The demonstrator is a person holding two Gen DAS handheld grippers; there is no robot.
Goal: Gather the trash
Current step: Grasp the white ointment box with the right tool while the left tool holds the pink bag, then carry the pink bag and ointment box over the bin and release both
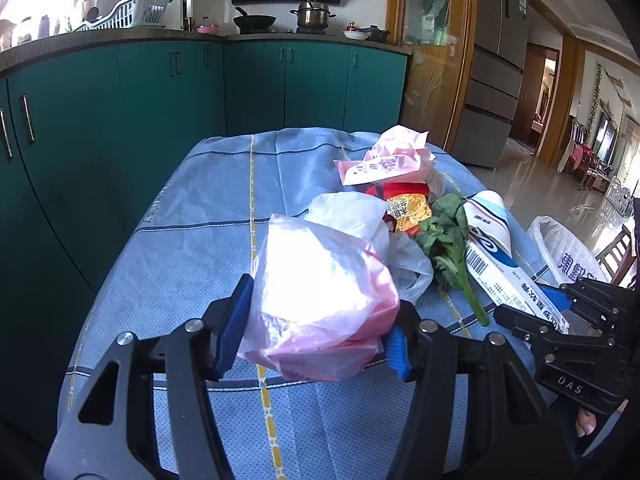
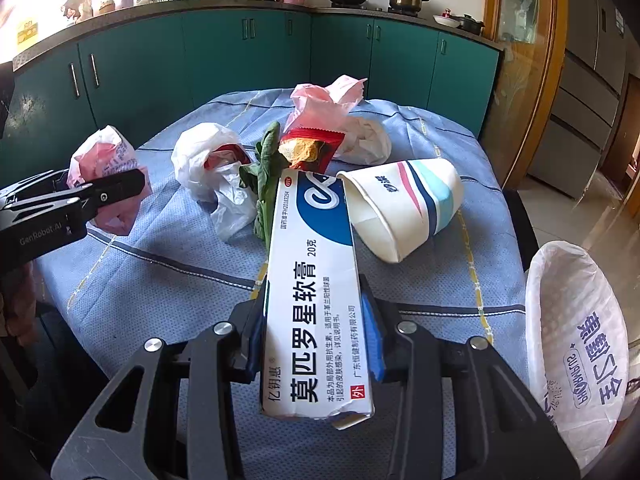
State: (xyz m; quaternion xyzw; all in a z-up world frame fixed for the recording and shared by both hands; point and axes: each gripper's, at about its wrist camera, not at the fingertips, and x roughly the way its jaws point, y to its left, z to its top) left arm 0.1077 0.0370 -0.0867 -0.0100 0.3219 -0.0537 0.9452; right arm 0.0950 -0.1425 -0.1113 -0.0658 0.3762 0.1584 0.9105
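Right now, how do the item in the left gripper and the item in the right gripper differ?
The pink plastic bag is soft, crumpled and translucent; the ointment box is rigid, long and printed white and blue. The bag bulges past the left gripper; the box sits straight in the right gripper. Both are clamped.

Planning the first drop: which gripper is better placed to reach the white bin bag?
Right. The right gripper, shut on the white ointment box, has the white-lined trash bin just to its right; the left gripper, clamping the pink plastic bag, sits farther away.
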